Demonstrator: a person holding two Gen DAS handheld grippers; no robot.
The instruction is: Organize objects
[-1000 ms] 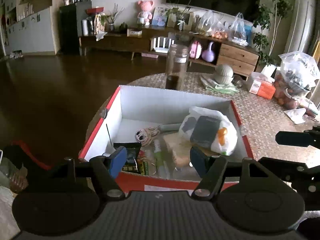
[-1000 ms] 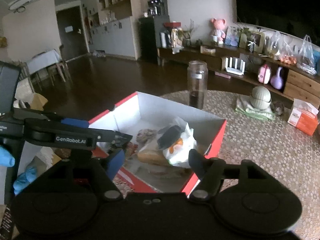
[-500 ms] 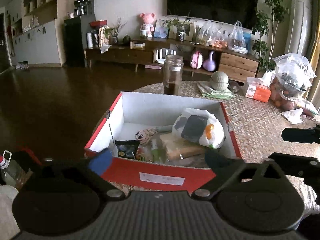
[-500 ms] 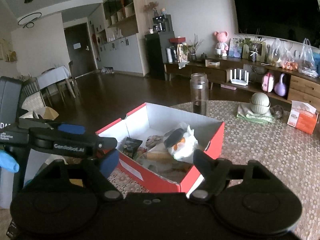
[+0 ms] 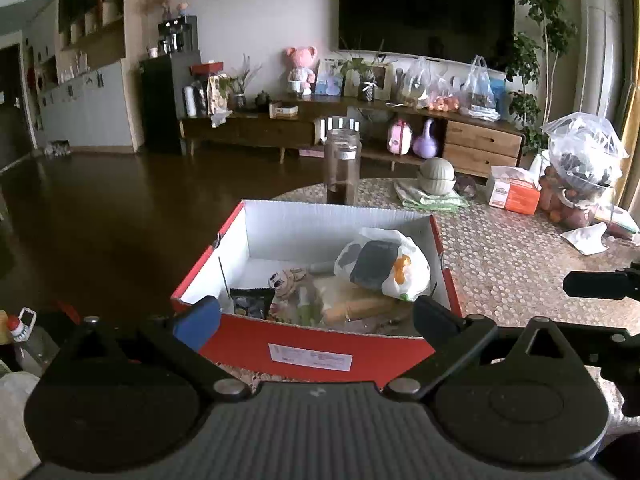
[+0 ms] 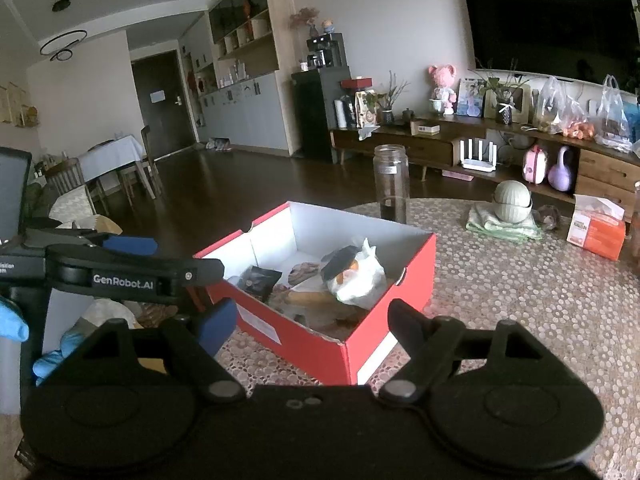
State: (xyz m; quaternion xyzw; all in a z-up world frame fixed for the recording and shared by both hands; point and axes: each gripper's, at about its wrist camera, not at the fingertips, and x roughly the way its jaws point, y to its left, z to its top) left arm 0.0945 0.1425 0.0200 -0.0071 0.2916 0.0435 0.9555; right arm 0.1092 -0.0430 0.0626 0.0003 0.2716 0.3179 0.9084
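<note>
Both grippers hang short of the red shoebox (image 5: 312, 354), jaws apart and empty. The left gripper (image 5: 316, 316) faces its near short wall squarely and is nearer; the right gripper (image 6: 312, 322) meets a near corner. The box's long axis points away toward the glass jar (image 5: 342, 170); its contents sit inside, beyond both jaws.

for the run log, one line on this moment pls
left gripper: open, empty | right gripper: open, empty | red box: filled, on table
</note>
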